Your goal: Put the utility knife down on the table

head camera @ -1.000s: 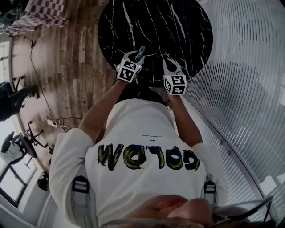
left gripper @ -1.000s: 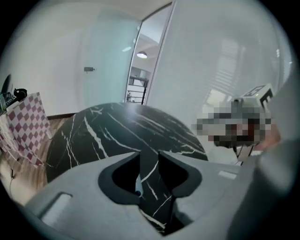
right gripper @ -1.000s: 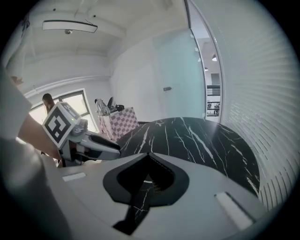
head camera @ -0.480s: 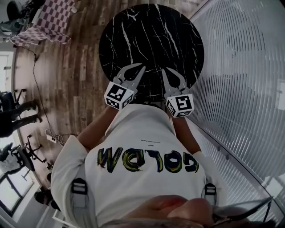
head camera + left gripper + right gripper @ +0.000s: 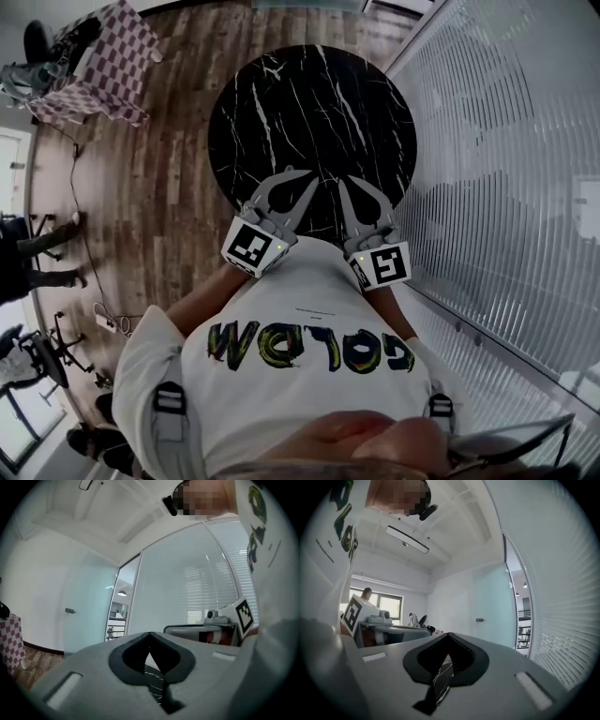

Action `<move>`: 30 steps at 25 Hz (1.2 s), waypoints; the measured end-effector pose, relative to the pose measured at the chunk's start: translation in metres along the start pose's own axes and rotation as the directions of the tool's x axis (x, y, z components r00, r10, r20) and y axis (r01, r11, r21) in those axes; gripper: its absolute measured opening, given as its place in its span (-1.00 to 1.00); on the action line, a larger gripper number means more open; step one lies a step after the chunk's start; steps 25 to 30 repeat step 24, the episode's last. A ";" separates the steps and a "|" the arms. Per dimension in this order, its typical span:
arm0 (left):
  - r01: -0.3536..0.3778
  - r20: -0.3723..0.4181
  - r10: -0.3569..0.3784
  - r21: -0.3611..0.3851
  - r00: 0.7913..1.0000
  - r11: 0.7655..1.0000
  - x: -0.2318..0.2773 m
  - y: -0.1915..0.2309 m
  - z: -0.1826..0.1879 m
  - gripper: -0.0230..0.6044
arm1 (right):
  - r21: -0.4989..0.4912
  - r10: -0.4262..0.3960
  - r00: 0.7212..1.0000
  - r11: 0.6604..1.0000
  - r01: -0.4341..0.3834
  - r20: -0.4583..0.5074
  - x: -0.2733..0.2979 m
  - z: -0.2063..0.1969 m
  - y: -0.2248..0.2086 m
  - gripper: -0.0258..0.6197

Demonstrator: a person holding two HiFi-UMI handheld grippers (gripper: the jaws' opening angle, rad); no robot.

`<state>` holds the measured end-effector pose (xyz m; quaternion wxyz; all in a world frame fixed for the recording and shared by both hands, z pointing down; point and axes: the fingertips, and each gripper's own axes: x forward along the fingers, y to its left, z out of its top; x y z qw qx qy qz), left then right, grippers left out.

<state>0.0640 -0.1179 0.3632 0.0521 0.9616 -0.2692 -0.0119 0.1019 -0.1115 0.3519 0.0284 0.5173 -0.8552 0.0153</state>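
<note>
A: grippers?
B: left gripper [image 5: 150,634] clenched, empty. right gripper [image 5: 449,634] likewise, tips meeting. both above the near edge of the black marble table [image 5: 309,103].
A: utility knife?
B: can't spot it in any view.

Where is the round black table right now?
Head view, upper centre: the round black table lies just ahead of the left gripper and right gripper, slatted wall to its right.

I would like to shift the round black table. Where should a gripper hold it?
Probably the table by its near rim, coming level from the person's side: its top is a flat round slab, so only the edge gives jaws something to close over.
</note>
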 end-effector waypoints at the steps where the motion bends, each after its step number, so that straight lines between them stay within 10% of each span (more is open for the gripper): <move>1: 0.001 0.005 -0.001 0.005 1.000 1.000 0.001 -0.002 0.002 -0.93 | 0.001 -0.006 1.000 1.000 0.006 0.009 -0.002 0.003 0.000 -0.92; 30: -0.054 0.010 0.054 0.001 0.999 0.999 -0.009 -0.001 0.000 -0.93 | 0.003 0.020 1.000 1.000 -0.020 0.006 -0.005 -0.001 0.009 -0.92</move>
